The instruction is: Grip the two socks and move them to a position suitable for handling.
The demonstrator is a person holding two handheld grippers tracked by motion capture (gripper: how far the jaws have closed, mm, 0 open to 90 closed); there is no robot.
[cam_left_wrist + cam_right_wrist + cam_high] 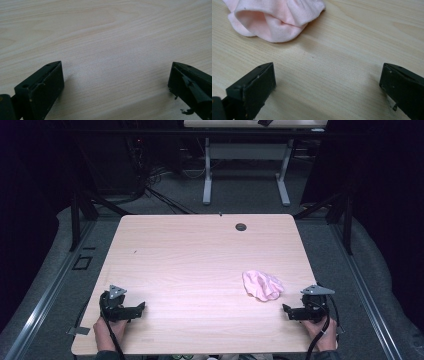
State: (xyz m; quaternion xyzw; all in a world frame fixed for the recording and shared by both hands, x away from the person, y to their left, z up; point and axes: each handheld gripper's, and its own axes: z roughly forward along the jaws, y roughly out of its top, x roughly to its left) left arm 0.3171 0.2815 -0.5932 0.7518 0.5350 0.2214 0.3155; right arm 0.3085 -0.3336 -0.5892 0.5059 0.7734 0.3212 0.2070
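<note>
Wooden table (200, 260) bare at centre. Pink cloth (262, 285) crumpled at 4 o'clock, near right gripper (288, 312), untouched. Left gripper (140, 307) at 8 o'clock. Both jaw pairs wide apart, holding nothing.

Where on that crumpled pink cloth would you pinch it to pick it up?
Probably the raised fold at the near edge of the pink cloth, coming from the side of the right gripper, which sits closest with its jaws open. That fold stands up off the table, so the jaws could likely close around it.
</note>
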